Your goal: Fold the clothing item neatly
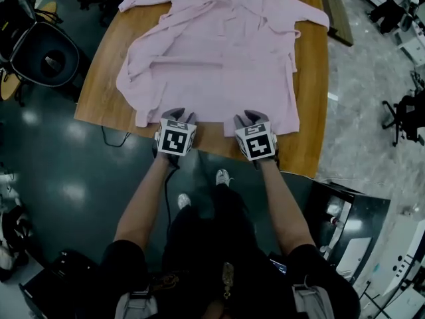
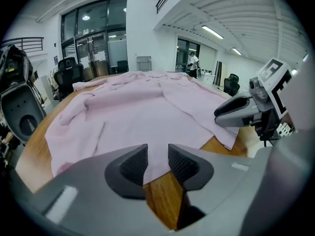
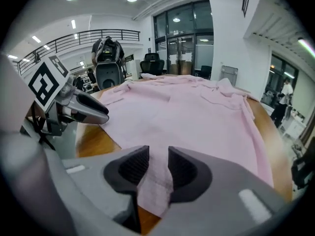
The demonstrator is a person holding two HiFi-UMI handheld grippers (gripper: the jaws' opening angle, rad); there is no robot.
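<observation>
A pink garment [image 1: 219, 58] lies spread flat over most of a wooden table [image 1: 312, 111], sleeves out to either side and a belt across its middle. Its near hem stops just short of the table's near edge, leaving a narrow strip of bare wood there. More bare wood shows along the right side and at the near left corner.

The left tool [image 1: 178, 117] and right tool [image 1: 251, 117] sit side by side at that near hem, near each other but apart. In the left gripper view the left tool [image 2: 157, 154] has its jaws apart, with the hem's edge lying loose in the gap over bare wood. In the right gripper view the right tool [image 3: 158, 156] is likewise parted, a fold of hem lying between the jaws without being pinched.

A black chair [image 1: 46, 58] stands just off the table's left side, and a second chair [image 1: 402, 115] stands well off to the right on the pale floor. A cable [image 1: 113, 141] hangs below the near left edge. The person's shoes [image 1: 222, 177] are on the dark floor just beside the near edge. The floor to the near left is open.
</observation>
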